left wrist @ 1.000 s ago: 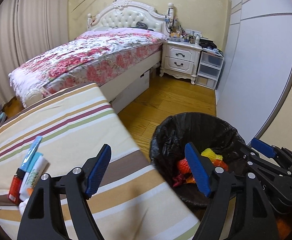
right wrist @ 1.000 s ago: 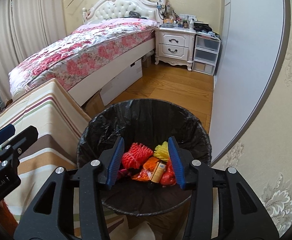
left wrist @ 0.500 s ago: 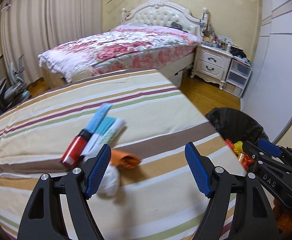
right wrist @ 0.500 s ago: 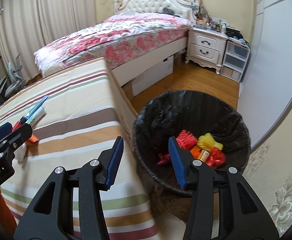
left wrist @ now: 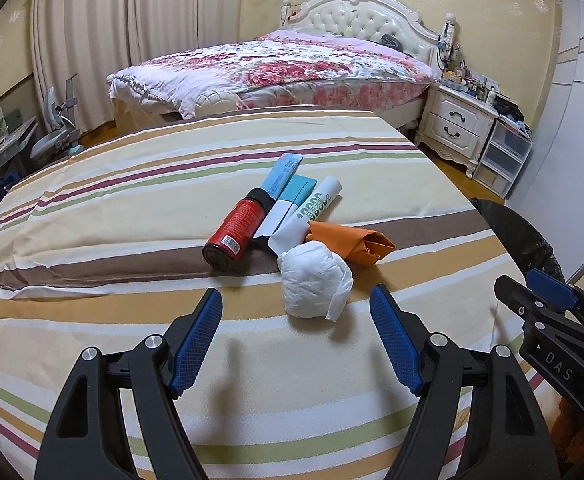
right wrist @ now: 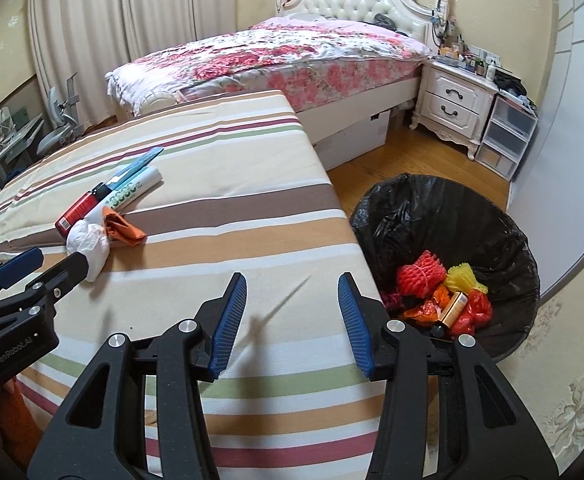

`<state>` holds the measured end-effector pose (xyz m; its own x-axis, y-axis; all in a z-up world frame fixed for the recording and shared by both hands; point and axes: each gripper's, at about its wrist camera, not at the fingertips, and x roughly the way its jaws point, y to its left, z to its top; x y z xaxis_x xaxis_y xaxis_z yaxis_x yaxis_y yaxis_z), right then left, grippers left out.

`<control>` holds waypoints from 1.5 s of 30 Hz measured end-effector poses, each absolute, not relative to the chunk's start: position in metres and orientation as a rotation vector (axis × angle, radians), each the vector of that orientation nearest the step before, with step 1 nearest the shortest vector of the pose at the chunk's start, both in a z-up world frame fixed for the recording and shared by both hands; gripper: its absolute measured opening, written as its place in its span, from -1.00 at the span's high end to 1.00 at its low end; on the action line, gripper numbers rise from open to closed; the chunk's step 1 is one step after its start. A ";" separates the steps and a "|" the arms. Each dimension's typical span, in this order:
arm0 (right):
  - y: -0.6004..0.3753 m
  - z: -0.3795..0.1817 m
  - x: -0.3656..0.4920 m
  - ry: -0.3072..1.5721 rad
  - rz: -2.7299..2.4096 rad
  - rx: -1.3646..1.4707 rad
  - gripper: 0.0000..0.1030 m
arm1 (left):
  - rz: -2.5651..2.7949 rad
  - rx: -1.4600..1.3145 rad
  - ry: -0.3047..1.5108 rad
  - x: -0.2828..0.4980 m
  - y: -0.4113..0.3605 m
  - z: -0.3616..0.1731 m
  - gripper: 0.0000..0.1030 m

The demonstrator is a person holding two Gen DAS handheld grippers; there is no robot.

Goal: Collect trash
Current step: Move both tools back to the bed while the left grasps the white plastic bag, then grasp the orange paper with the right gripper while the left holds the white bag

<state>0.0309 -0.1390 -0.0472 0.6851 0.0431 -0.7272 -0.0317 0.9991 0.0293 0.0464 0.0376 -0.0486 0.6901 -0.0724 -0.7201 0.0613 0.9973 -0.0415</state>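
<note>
A heap of trash lies on the striped tablecloth (left wrist: 132, 208): a crumpled white tissue ball (left wrist: 315, 283), an orange wrapper (left wrist: 352, 242), a red can (left wrist: 234, 228), a teal and white box (left wrist: 288, 204), a white tube (left wrist: 320, 204) and a blue packet (left wrist: 284, 170). My left gripper (left wrist: 296, 336) hovers open just short of the tissue ball, nothing between its fingers. My right gripper (right wrist: 292, 312) is open and empty over the table's right edge. The black-lined bin (right wrist: 444, 216) stands on the floor to the right, holding red, yellow and orange trash (right wrist: 440, 292).
A floral bed (left wrist: 284, 64) stands behind the table. A white nightstand (left wrist: 456, 128) and plastic drawers (left wrist: 504, 156) line the right wall, with wood floor (right wrist: 412, 160) between. A desk and chair (left wrist: 52, 136) sit at far left.
Both grippers have swung left, away from the bin and over the table. The trash heap now lies straight ahead of my left gripper; the bin has slid to the right in both views.
</note>
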 end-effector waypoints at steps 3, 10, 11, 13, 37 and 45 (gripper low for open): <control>-0.138 -0.049 0.031 0.818 0.048 0.013 0.09 | -0.074 -0.010 0.806 0.052 0.038 -0.051 -0.43; -0.135 -0.051 0.033 0.824 0.055 0.011 0.09 | -0.101 -0.015 0.847 0.065 0.038 -0.060 0.01; -0.135 -0.052 0.034 0.826 0.056 0.011 0.09 | -0.109 -0.016 0.851 0.066 0.038 -0.061 0.07; -0.133 -0.053 0.035 0.829 0.060 0.007 0.09 | -0.131 -0.014 0.853 0.066 0.036 -0.062 0.32; -0.065 -0.039 0.044 0.806 0.210 -0.065 -0.08 | -0.021 -0.075 0.814 0.034 0.117 -0.046 0.42; -0.034 -0.037 0.063 0.813 0.287 -0.091 -0.18 | 0.044 -0.114 0.806 0.035 0.151 -0.044 0.42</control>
<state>0.0625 -0.0343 -0.0368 0.6513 0.2174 -0.7270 -0.2867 0.9576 0.0294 0.0348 0.1506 -0.0437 0.6918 -0.0040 -0.7221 -0.0833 0.9929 -0.0853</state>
